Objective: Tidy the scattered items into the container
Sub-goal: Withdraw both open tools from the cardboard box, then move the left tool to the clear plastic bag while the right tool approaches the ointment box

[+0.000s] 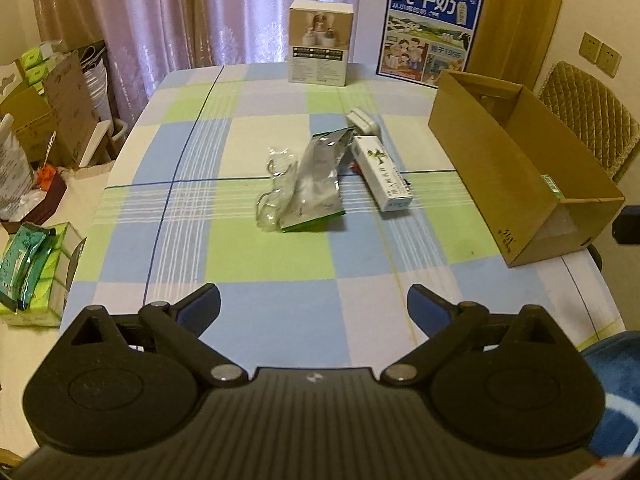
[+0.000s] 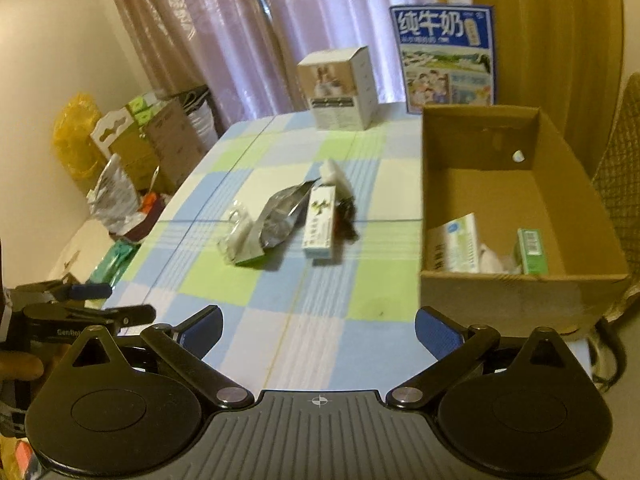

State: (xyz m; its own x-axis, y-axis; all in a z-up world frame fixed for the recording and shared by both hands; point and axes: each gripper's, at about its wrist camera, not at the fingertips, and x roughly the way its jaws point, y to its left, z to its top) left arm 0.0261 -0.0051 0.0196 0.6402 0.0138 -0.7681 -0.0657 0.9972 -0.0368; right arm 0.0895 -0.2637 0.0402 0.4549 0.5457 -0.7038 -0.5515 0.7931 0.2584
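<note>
Two grippers, left gripper [image 1: 314,306] and right gripper [image 2: 319,328] fingers spread, checked tablecloth [image 1: 272,256], pink curtains [image 1: 168,20]

Between the near edge of the desk [image 1: 280,320] and the cluster of scattered items in the middle lay a broad band of bare checked cloth, open to both tongs. The cluster itself was tight: a clear plastic wrapper [image 1: 276,184] touched a silver foil pouch [image 1: 316,184], and a white carton [image 1: 384,176] lay just beside the pouch, with a small white object [image 1: 364,122] at its far end. A strip of bare cloth separated the carton from the cardboard box [image 1: 472,152] on the right, whose upright walls barred a low sideways approach; its top stood open. At the far edge, a white product box [image 1: 320,44] and a blue milk carton [image 1: 430,32] stood upright, well apart from the cluster.
</note>
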